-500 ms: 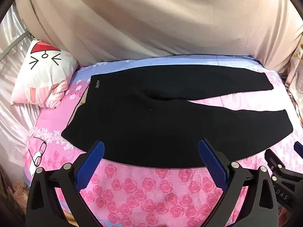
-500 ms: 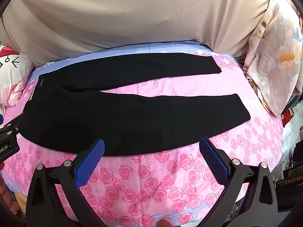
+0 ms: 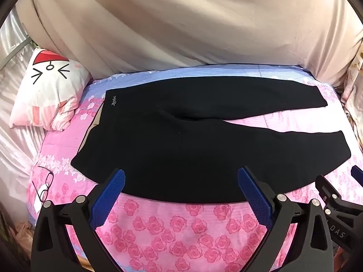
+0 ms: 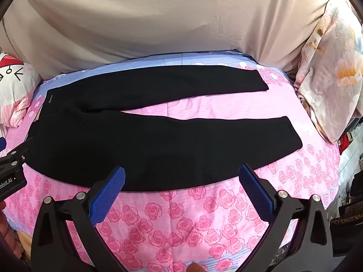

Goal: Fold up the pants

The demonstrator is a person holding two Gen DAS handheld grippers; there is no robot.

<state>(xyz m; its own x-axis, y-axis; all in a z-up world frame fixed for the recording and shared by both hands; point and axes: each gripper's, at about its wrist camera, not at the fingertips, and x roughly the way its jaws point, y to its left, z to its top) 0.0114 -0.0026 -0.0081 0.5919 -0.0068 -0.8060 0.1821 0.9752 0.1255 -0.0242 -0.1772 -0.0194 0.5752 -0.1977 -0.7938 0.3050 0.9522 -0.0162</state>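
Observation:
Black pants point(image 3: 181, 140) lie flat on a pink rose-print bed sheet point(image 3: 181, 231), waistband to the left, both legs spread apart toward the right. In the right wrist view the same pants point(image 4: 158, 145) fill the middle, leg ends at the right. My left gripper point(image 3: 181, 176) hovers wide open over the near hem side of the pants, blue pads empty. My right gripper point(image 4: 181, 174) is also wide open above the near leg's edge, with nothing between its fingers. Each gripper's body shows at the edge of the other's view.
A white cartoon-face pillow point(image 3: 47, 95) lies at the left of the bed. Eyeglasses point(image 3: 44, 185) rest on the sheet near the left edge. A beige curtain point(image 3: 192, 22) hangs behind. A floral blanket point(image 4: 329, 68) is piled at the right.

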